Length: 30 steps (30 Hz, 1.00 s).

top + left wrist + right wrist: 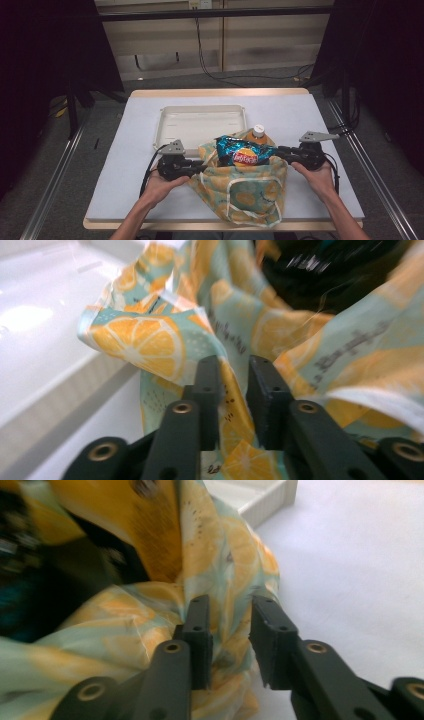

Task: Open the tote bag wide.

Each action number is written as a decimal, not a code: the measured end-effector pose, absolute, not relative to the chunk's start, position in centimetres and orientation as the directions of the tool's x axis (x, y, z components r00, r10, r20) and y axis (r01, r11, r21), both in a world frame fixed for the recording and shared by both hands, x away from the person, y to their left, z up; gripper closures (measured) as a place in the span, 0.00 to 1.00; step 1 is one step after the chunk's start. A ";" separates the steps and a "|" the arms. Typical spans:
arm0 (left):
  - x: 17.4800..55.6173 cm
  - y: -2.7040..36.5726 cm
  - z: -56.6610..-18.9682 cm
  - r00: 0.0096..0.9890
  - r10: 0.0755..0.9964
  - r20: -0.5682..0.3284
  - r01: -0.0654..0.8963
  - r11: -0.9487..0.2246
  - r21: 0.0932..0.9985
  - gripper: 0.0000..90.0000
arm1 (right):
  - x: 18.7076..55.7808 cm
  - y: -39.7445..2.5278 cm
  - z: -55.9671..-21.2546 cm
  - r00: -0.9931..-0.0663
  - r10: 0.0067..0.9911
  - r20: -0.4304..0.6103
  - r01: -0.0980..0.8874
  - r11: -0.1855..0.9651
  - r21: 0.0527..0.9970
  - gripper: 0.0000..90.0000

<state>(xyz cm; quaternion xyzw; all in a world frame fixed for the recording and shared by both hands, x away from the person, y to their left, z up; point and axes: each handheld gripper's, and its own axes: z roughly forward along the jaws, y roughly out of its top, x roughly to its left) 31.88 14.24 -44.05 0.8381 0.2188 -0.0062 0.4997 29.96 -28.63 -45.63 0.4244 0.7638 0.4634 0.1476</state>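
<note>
We have the lemon-print cloth bag on the tabletop, left claw and right claw each pinching a mouth edge. If either fold slips, the chip bag and orange bottle could tumble out.

the table has a pale cover on top and a wood edge. a white tray lies on it toward the far side. a cloth bag with orange slices on it lies on the near side, just touching the tray's near edge.
</note>
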 end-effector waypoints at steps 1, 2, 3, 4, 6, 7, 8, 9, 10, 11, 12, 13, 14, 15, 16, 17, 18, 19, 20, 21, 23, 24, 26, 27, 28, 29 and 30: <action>31.8 14.3 -43.8 0.906 0.357 -0.226 0.366 -0.397 0.841 0.80 | 29.5 -28.8 -45.0 -0.602 0.782 0.162 0.495 0.206 0.844 0.75; 31.5 14.4 -43.6 0.906 0.356 -0.227 0.364 -0.386 0.847 0.78 | 29.1 -28.9 -44.7 -0.601 0.783 0.159 0.486 0.200 0.851 0.73; 31.4 14.5 -43.3 0.908 0.353 -0.225 0.358 -0.379 0.853 0.77 | 28.7 -29.0 -44.2 -0.604 0.780 0.161 0.474 0.189 0.860 0.72; 31.2 14.6 -43.0 0.912 0.350 -0.213 0.346 -0.378 0.859 0.75 | 28.3 -29.1 -43.8 -0.610 0.775 0.163 0.463 0.182 0.867 0.71; 30.9 14.8 -42.6 0.910 0.356 -0.213 0.345 -0.364 0.865 0.73 | 27.7 -29.1 -43.4 -0.616 0.772 0.157 0.453 0.184 0.872 0.70; 30.7 15.0 -42.4 0.912 0.357 -0.202 0.335 -0.363 0.869 0.70 | 27.0 -29.1 -42.8 -0.625 0.765 0.153 0.437 0.182 0.881 0.69; 30.4 15.3 -42.0 0.910 0.362 -0.201 0.332 -0.346 0.878 0.70 | 26.1 -29.0 -42.2 -0.627 0.765 0.147 0.425 0.178 0.888 0.68; 30.4 15.3 -42.0 0.910 0.362 -0.201 0.332 -0.346 0.878 0.70 | 26.1 -29.0 -42.2 -0.627 0.765 0.147 0.425 0.178 0.888 0.68; 30.3 15.5 -41.7 0.912 0.361 -0.192 0.322 -0.345 0.882 0.70 | 25.6 -29.0 -41.9 -0.633 0.760 0.150 0.414 0.168 0.894 0.68; 30.0 15.7 -41.4 0.915 0.357 -0.186 0.312 -0.337 0.889 0.70 | 25.1 -29.0 -41.6 -0.637 0.754 0.161 0.408 0.153 0.900 0.69; 29.7 15.8 -41.1 0.916 0.353 -0.189 0.311 -0.328 0.892 0.71 | 24.5 -28.9 -41.2 -0.645 0.745 0.169 0.399 0.140 0.906 0.70; 29.4 15.8 -40.9 0.922 0.335 -0.194 0.304 -0.315 0.899 0.72 | 23.6 -28.8 -40.6 -0.663 0.730 0.166 0.381 0.139 0.914 0.71; 29.1 15.6 -40.7 0.925 0.327 -0.196 0.300 -0.308 0.903 0.72 | 23.2 -28.8 -40.4 -0.668 0.725 0.168 0.377 0.135 0.916 0.72; 29.1 15.6 -40.7 0.925 0.327 -0.196 0.300 -0.308 0.903 0.72 | 23.2 -28.8 -40.4 -0.668 0.725 0.168 0.377 0.135 0.916 0.72; 28.6 15.1 -40.5 0.935 0.299 -0.189 0.284 -0.316 0.905 0.71 | 22.0 -28.5 -39.9 -0.698 0.694 0.177 0.361 0.128 0.924 0.71; 28.6 15.1 -40.5 0.935 0.299 -0.189 0.284 -0.316 0.905 0.70 | 21.7 -28.4 -39.8 -0.704 0.688 0.177 0.358 0.129 0.925 0.70; 28.3 14.1 -40.3 0.947 0.264 -0.182 0.264 -0.320 0.910 0.67 | 21.2 -28.1 -39.6 -0.718 0.674 0.177 0.353 0.133 0.926 0.70; 28.3 14.1 -40.3 0.947 0.264 -0.182 0.264 -0.320 0.910 0.66 | 21.2 -28.1 -39.6 -0.718 0.674 0.177 0.353 0.133 0.926 0.70; 28.2 13.6 -40.3 0.950 0.256 -0.178 0.258 -0.325 0.910 0.66 | 21.0 -27.8 -39.5 -0.725 0.666 0.175 0.349 0.137 0.927 0.69; 28.1 13.1 -40.3 0.953 0.247 -0.175 0.253 -0.330 0.910 0.60 | 21.0 -27.0 -39.4 -0.749 0.640 0.171 0.341 0.152 0.928 0.65; 27.9 12.3 -40.3 0.956 0.233 -0.178 0.252 -0.340 0.906 0.56 | 21.2 -26.4 -39.3 -0.766 0.620 0.168 0.338 0.168 0.926 0.63; 27.7 11.5 -40.5 0.958 0.226 -0.176 0.249 -0.355 0.901 0.53 | 21.4 -26.0 -39.3 -0.773 0.613 0.165 0.337 0.176 0.925 0.61; 27.7 11.1 -40.7 0.960 0.226 -0.168 0.244 -0.368 0.897 0.50 | 21.7 -25.6 -39.3 -0.786 0.596 0.162 0.335 0.192 0.922 0.61; 27.8 10.9 -40.8 0.960 0.227 -0.166 0.243 -0.374 0.895 0.48 | 21.8 -25.5 -39.3 -0.790 0.592 0.161 0.337 0.199 0.920 0.61; 27.8 10.9 -40.8 0.960 0.227 -0.166 0.243 -0.374 0.895 0.47 | 21.8 -25.5 -39.3 -0.790 0.592 0.161 0.337 0.199 0.920 0.61; 28.0 10.8 -41.1 0.959 0.225 -0.171 0.246 -0.369 0.896 0.47 | 22.0 -25.4 -39.4 -0.799 0.578 0.168 0.340 0.202 0.919 0.61; 28.1 10.7 -41.3 0.959 0.223 -0.176 0.252 -0.376 0.892 0.45 | 22.1 -25.2 -39.5 -0.803 0.572 0.165 0.338 0.210 0.917 0.61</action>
